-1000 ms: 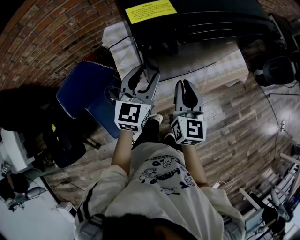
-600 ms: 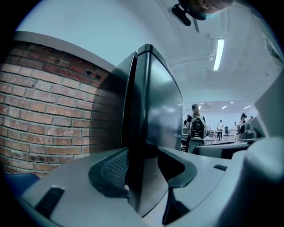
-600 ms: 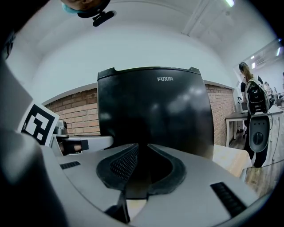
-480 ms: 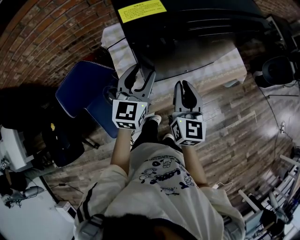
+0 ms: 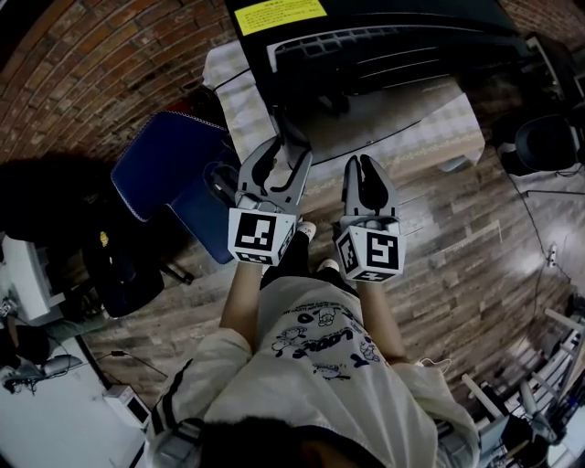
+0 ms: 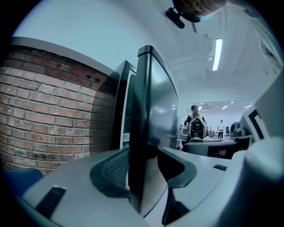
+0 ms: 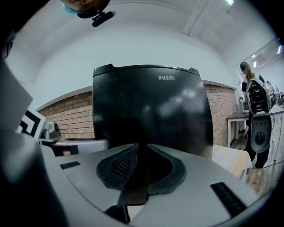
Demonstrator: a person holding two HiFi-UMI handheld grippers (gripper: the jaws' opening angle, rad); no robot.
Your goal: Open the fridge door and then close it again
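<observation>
Standing before the black fridge (image 5: 384, 27) on its low counter (image 5: 448, 128) against the brick wall (image 6: 49, 111), I have the left tongs (image 5: 277, 157) closed on the free edge of the fridge door (image 6: 153, 106), which stands ajar and shows edge-on between the two pads in the left gripper view. The right tongs (image 5: 366, 174) hang just beside them, jaws drawn together on nothing, pointed at the door's glossy front. I judge the door a stiff, fairly heavy slab that will swing only on its hinge, so any pull or push should follow that arc, not a straight line. Its smooth dark face looks slippery, and a pinch on the bare edge could slide off. The sounder hold is deep on the edge, pads flat on both faces, as the left tongs appear to have it. Both forearms reach forward and level from the body, elbows tucked, marker cubes toward the head camera, the left hand slightly ahead of the right.
</observation>
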